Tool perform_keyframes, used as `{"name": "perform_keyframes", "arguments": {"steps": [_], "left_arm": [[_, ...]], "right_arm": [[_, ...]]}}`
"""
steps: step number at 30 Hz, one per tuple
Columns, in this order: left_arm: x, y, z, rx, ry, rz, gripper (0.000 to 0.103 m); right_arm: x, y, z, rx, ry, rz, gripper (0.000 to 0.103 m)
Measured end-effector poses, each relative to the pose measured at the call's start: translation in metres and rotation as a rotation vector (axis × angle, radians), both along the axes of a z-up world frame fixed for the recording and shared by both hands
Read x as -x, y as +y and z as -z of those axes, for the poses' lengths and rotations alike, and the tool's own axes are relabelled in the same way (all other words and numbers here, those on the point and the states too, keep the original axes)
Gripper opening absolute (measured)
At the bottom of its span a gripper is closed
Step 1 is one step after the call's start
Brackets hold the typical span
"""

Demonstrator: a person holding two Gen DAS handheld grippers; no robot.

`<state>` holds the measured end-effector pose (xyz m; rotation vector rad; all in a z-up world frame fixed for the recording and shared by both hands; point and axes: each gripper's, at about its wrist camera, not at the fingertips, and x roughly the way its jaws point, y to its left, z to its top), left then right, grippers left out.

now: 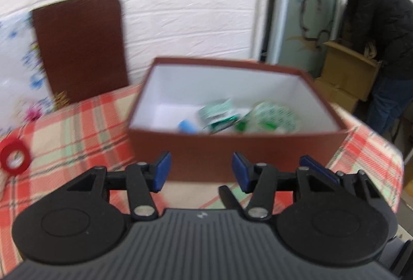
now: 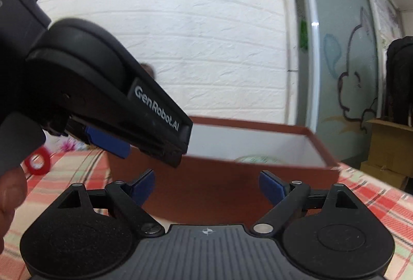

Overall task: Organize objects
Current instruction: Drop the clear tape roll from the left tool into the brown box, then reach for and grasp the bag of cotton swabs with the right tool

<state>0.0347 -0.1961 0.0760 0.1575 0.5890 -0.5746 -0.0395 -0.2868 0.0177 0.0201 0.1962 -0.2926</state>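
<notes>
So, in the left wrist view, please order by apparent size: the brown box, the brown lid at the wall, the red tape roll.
1. Brown box, largest.
2. Brown lid, leaning on the wall; it stands farther back, so its true size compared with the box is unsure.
3. Red tape roll, smallest, partly cut by the left edge.

My left gripper (image 1: pixel 201 169) sits with its blue pads (image 1: pixel 163 171) apart and nothing between them, just short of the brown box (image 1: pixel 232 151) on the plaid surface (image 1: pixel 72 130). Inside the box I see a green-patterned packet (image 1: pixel 219 115), a round green-and-white item (image 1: pixel 277 116) and something small and blue (image 1: pixel 188 126). A red tape roll (image 1: pixel 14 156) lies far left.
</notes>
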Motion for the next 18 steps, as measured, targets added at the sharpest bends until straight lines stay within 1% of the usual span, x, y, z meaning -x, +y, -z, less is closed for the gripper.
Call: {"name": "perform_keyframes", "arguments": {"steps": [4, 7, 9, 13, 15, 18], "left_arm": [[-0.006, 0.029, 0.021, -0.035, 0.045, -0.097, 0.054], [-0.008, 0.049, 0.037, -0.082, 0.063, -0.172, 0.054], [-0.010, 0.063, 0.046, -0.099, 0.079, -0.211, 0.055], [-0.014, 0.088, 0.061, -0.126, 0.099, -0.282, 0.055], [-0.017, 0.100, 0.068, -0.132, 0.112, -0.310, 0.055], [-0.017, 0.120, 0.073, -0.116, 0.107, -0.343, 0.060]], "right_arm": [[-0.006, 0.018, 0.004, -0.021, 0.076, -0.077, 0.087], [-0.011, 0.036, 0.010, -0.017, 0.147, -0.135, 0.087], [-0.013, 0.048, 0.014, -0.023, 0.196, -0.168, 0.087], [-0.027, 0.059, 0.022, -0.026, 0.286, -0.222, 0.087], [-0.030, 0.071, 0.027, -0.018, 0.329, -0.252, 0.087], [-0.035, 0.089, 0.034, 0.007, 0.382, -0.299, 0.086]]}}
